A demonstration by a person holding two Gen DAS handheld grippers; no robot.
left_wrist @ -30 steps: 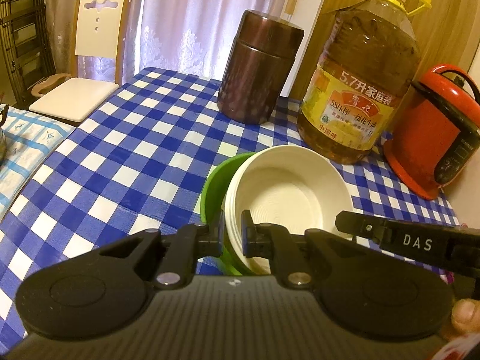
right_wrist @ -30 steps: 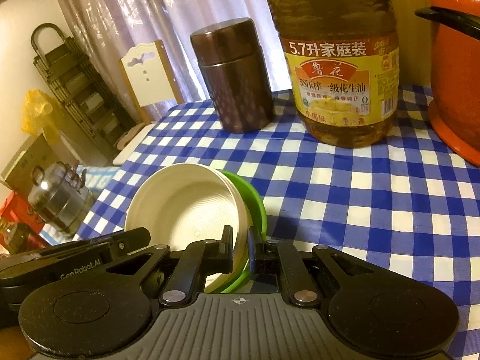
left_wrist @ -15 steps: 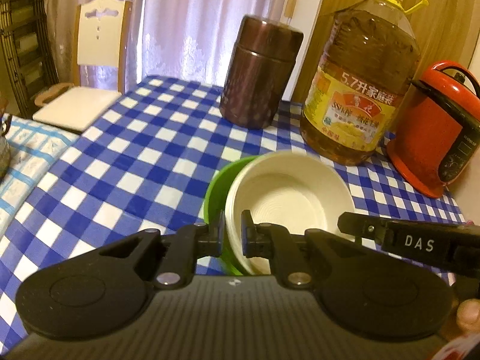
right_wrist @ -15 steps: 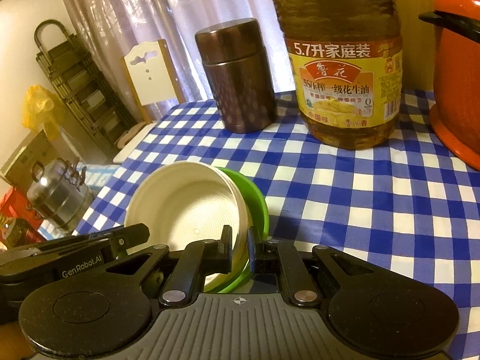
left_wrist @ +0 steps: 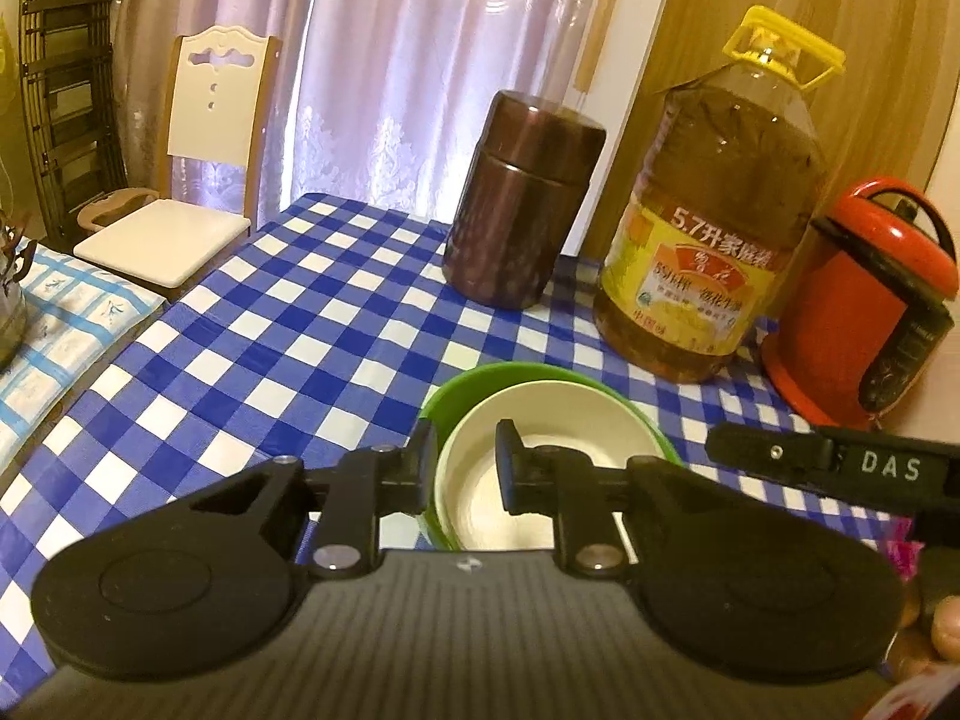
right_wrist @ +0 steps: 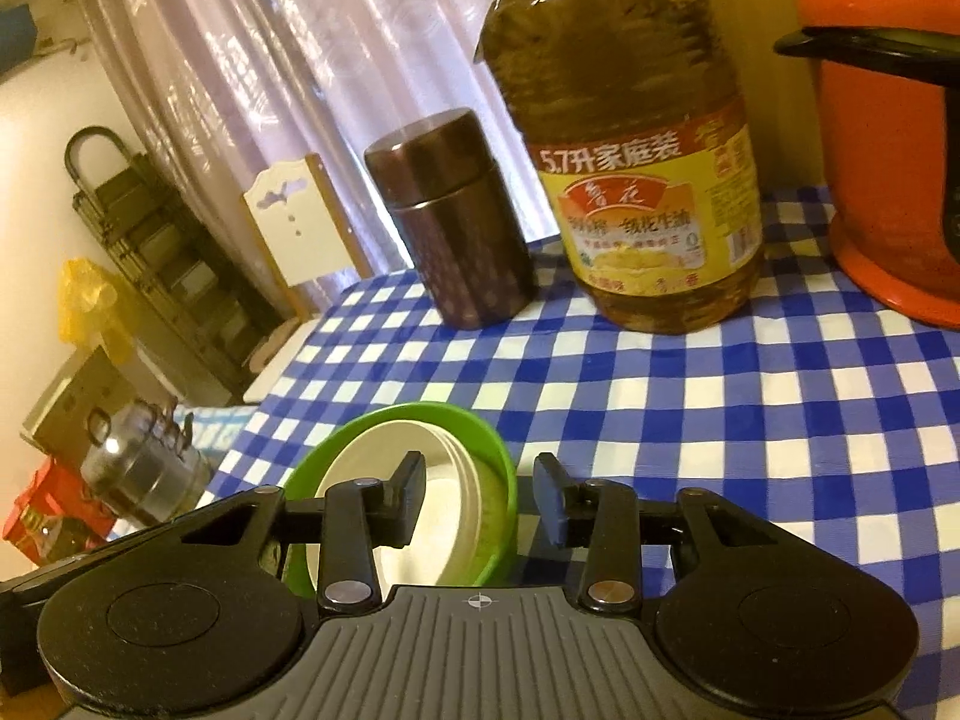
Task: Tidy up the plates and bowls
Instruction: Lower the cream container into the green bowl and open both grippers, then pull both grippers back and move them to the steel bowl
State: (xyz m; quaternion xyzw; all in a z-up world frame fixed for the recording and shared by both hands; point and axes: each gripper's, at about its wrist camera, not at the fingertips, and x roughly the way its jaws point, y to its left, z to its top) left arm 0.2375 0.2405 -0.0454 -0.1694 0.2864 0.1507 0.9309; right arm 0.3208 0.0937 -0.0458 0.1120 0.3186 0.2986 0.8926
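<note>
A cream bowl (left_wrist: 558,420) sits nested inside a green bowl (left_wrist: 474,381) on the blue checked tablecloth (left_wrist: 288,336). My left gripper (left_wrist: 465,468) is open, its fingers straddling the stack's near left rims without clamping them. In the right wrist view the cream bowl (right_wrist: 378,450) and green bowl (right_wrist: 480,438) lie flat, and my right gripper (right_wrist: 480,495) is open with its fingers on either side of the right rims. The right gripper's finger (left_wrist: 828,462) shows at the right of the left wrist view.
A brown canister (left_wrist: 522,204), a large oil bottle (left_wrist: 714,240) and a red cooker (left_wrist: 864,306) stand at the back of the table. A white chair (left_wrist: 198,162) stands beyond the far left corner. A metal pot (right_wrist: 138,468) sits off the table to the left.
Both grippers were shut on the bowl rims and have opened. The stacked bowls went from tilted and held to lying flat on the cloth.
</note>
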